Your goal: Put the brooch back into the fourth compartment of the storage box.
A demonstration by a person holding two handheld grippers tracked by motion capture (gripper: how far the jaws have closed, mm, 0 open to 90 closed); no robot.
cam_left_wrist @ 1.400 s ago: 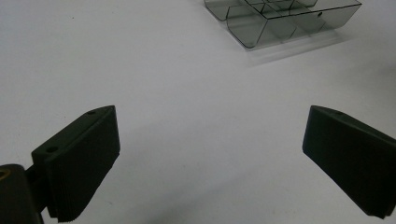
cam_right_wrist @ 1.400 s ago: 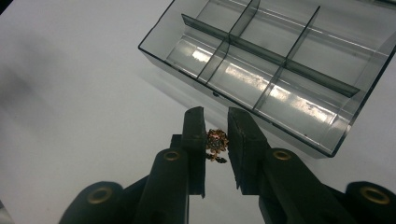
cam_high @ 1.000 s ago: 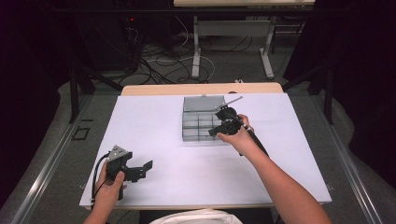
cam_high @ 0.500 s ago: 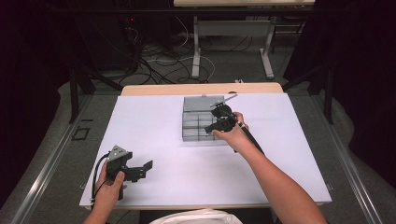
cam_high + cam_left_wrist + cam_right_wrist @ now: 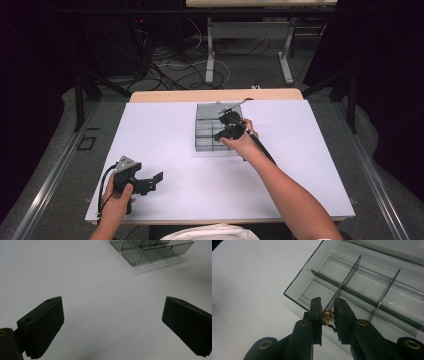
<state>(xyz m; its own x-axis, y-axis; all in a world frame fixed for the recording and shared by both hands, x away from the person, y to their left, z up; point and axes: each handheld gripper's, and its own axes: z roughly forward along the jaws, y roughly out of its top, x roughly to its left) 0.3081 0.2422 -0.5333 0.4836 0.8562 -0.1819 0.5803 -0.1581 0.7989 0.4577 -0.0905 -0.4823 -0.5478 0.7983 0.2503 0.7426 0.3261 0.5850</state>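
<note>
Jewellery piece [image 5: 328, 315], small and gold, sits clamped in the right gripper [image 5: 328, 315] above the divided box [image 5: 372, 277] near the table's far edge; next, lower and release. Left gripper [image 5: 112, 322] rests spread apart.

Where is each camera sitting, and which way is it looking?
High view: above the person's side of the table, looking forward and down; both forearms, left gripper and right gripper show.
Left gripper view: rides the left gripper, looking along its wide-apart jaws across the table.
Right gripper view: rides the right gripper, looking along its jaws, which pinch a small gold trinket over the box.
Shared: all three show the clear divided box.
</note>
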